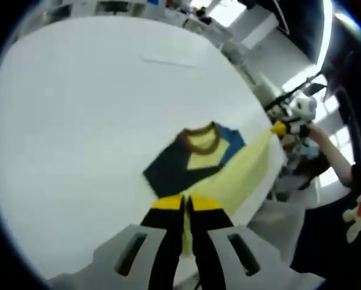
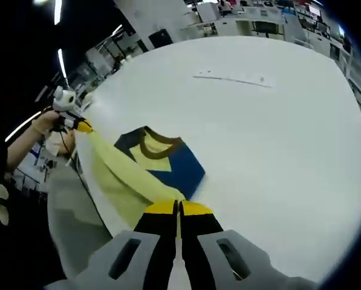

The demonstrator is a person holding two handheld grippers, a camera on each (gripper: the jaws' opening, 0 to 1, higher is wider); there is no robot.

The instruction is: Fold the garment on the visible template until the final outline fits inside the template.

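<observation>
Your left tongs [image 1: 186,204] are pinched together on the pale yellow hem of the shirt [image 1: 201,158], jaws nearly touching with the cloth caught between their yellow tips. Your right tongs [image 2: 178,208] are closed the same way on the shirt's [image 2: 159,160] yellow edge, their tips meeting over the fabric. Between the two grips the yellow body of the shirt is stretched into a long taut band running along the near edge of the white table [image 1: 77,121]. The rest of the shirt lies flat on the table [image 2: 277,133]: a blue sleeve, a dark navy sleeve and a brown-trimmed collar facing away from you. In the left gripper view your right tongs [image 1: 281,128] show at the far end of the band, a hand [image 1: 316,132] behind them. In the right gripper view your left tongs [image 2: 83,126] sit at the opposite end. A thin pale strip [image 2: 231,77] lies on the table well beyond the shirt.
</observation>
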